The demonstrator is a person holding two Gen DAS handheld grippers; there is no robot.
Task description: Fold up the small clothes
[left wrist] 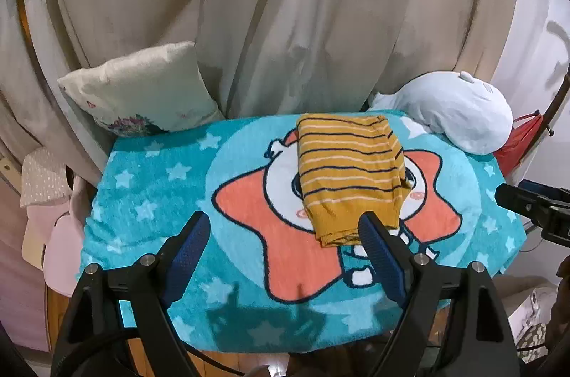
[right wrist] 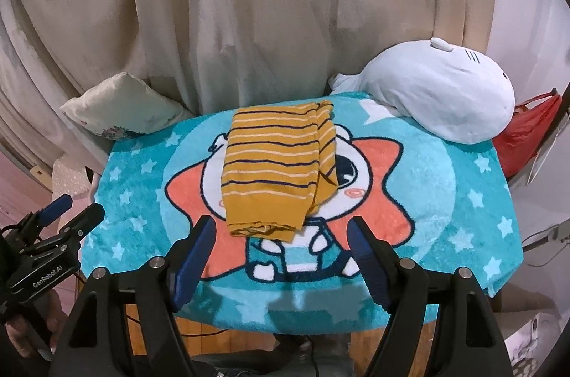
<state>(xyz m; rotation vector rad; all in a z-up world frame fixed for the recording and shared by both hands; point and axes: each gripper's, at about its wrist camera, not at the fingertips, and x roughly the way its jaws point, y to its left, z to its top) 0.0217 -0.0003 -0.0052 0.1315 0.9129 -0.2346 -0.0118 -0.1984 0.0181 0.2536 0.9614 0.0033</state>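
- the folded mustard striped garment (left wrist: 347, 176) is lying mid-towel on the teal star towel (left wrist: 149, 199).
- the left gripper (left wrist: 283, 227) is hovering, fingers apart, empty.
- the right gripper (right wrist: 279, 227) is gaping too, holding nothing.

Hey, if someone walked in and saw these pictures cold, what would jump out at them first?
First, the mustard striped garment, folded into a narrow bundle in the middle of the bright turquoise cartoon star blanket. Next, the pale blue plush toy at the blanket's far right corner and the white pillow at the far left, against beige curtains. Both the left gripper and the right gripper are open, empty, at the near edge.
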